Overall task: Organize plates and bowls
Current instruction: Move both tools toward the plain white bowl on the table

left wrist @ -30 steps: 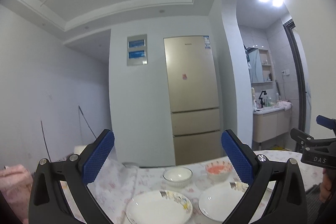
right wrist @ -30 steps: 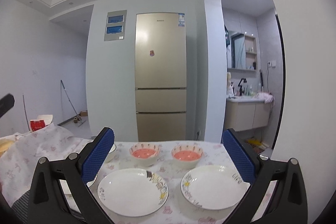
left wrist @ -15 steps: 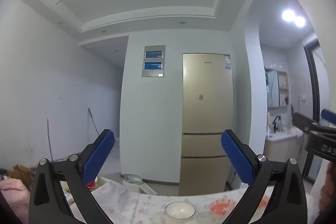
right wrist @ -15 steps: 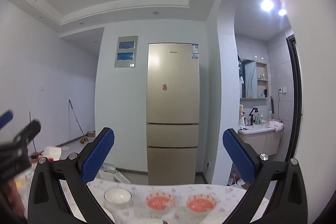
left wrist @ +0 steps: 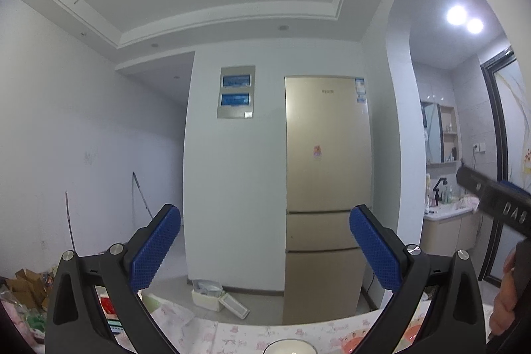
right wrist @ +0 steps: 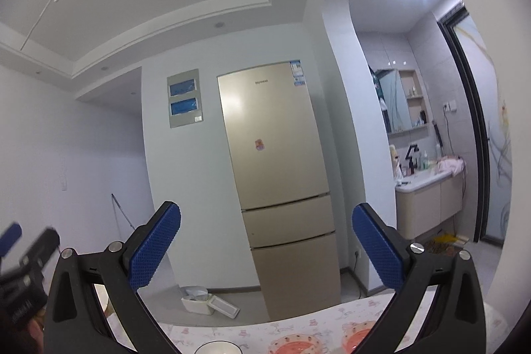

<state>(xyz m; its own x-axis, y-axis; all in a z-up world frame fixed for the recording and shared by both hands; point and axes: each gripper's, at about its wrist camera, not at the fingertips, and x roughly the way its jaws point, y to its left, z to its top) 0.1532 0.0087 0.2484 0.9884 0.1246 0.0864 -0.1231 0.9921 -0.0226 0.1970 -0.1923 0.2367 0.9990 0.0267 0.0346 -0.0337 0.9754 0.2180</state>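
Bowls sit at the far edge of the tabletop, which is covered with a floral cloth and only just enters the bottom of both views. In the right wrist view a white bowl lies left of two bowls with pink insides, all cut off by the frame. The left wrist view shows the white bowl's rim. The left claw and the right claw are both spread wide, holding nothing, raised and pointing at a gold refrigerator. A white box lies on the floor beside the refrigerator.
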